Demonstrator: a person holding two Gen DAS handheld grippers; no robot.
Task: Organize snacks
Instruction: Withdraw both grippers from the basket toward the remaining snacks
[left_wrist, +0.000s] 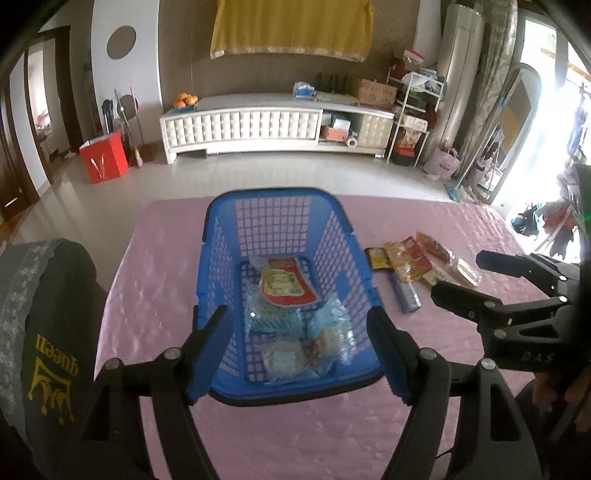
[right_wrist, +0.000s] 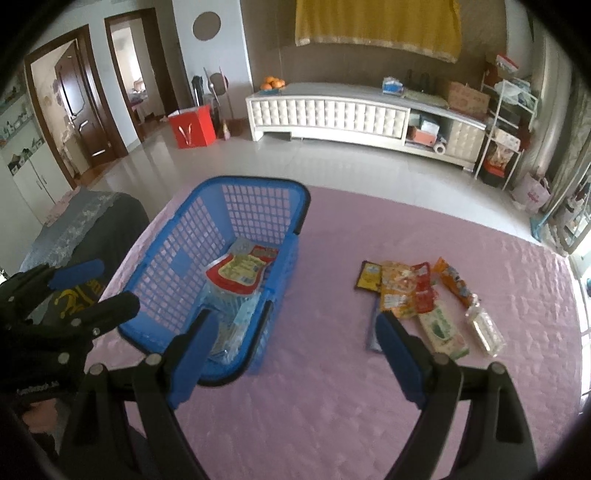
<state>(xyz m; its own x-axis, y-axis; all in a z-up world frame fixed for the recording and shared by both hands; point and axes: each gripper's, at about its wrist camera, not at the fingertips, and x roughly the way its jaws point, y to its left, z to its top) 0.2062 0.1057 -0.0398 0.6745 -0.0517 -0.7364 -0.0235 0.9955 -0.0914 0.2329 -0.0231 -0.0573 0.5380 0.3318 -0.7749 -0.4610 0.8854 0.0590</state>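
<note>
On the tabletop (left_wrist: 295, 443), covered with a pink cloth, stood a blue plastic basket (left_wrist: 218, 229) with walls of open grid. Inside it lay several snack packets: a red and white packet (left_wrist: 286, 282) on top, toward the far end, and pale blue packets (left_wrist: 271, 317) under it and nearer to the person. The left claw (left_wrist: 299, 356) hung above the near end of the basket with its blue pads spread wide, one on each side of the basket's near rim, and nothing was pinched between them. The right claw (right_wrist: 297, 360) was also spread wide and empty, above the bare cloth between the basket and a small group of loose snacks (right_wrist: 406, 291). This group lay on the cloth to the right of the basket, well apart from it: a dark packet (right_wrist: 368, 276), orange and red packets (right_wrist: 404, 291), a green and white packet (right_wrist: 443, 332) and a clear wrapped one (right_wrist: 485, 330). In the left view the right claw appeared at the right edge, near these loose snacks. A dark cushion (left_wrist: 55, 332) with a yellow crown print stood beside the tabletop on the left.
</note>
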